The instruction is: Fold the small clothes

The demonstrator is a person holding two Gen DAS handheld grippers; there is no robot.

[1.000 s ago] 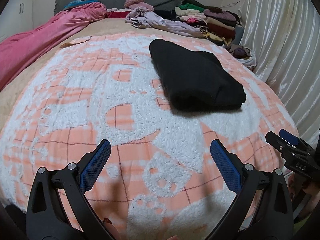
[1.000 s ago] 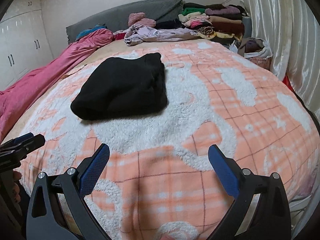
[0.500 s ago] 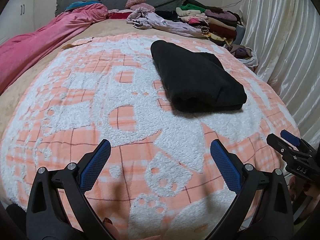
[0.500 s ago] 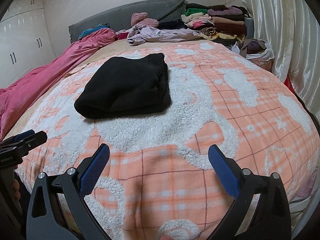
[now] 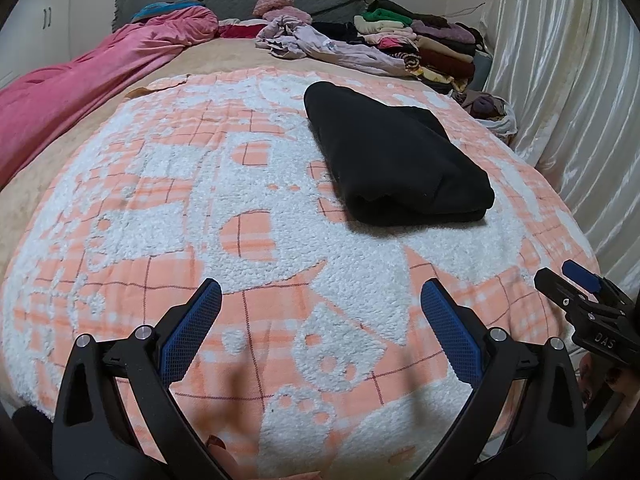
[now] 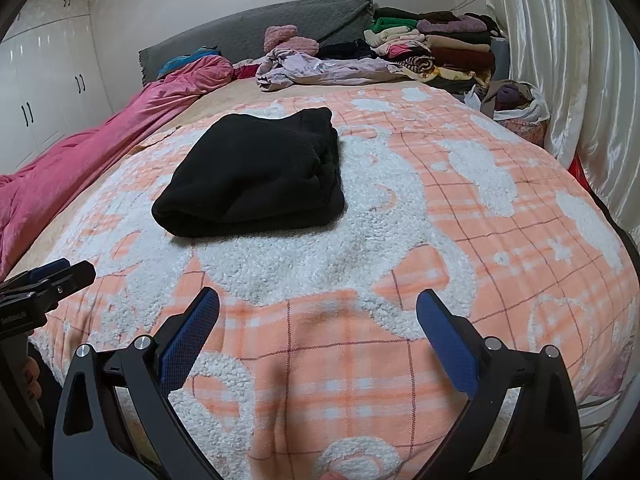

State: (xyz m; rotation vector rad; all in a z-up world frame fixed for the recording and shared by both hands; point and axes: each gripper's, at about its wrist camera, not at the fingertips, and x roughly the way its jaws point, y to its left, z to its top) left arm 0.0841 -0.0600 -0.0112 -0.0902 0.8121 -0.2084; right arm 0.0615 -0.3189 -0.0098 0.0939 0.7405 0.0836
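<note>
Your black fleece garment, folded into a thick rectangle [image 5: 396,164], lies on the peach-and-white plaid sherpa blanket [image 5: 248,216] that covers the bed, at about one o'clock from your left tongs [image 5: 320,312] and eleven o'clock from your right tongs [image 6: 318,316]. Both tongs stand wide open and empty, hovering over bare blanket at the near edge, well apart from the garment. This piece looks finished, so you seem to be between items. The next move probably calls for carrying the bundle to the stack of folded clothes [image 6: 436,48] at one o'clock by the grey headboard, or fetching the crumpled lilac garment [image 5: 320,44] at twelve o'clock. How many layers the fold holds is hard to read against the black. If you lift it, grip both short ends together so the layers do not slide open.
</note>
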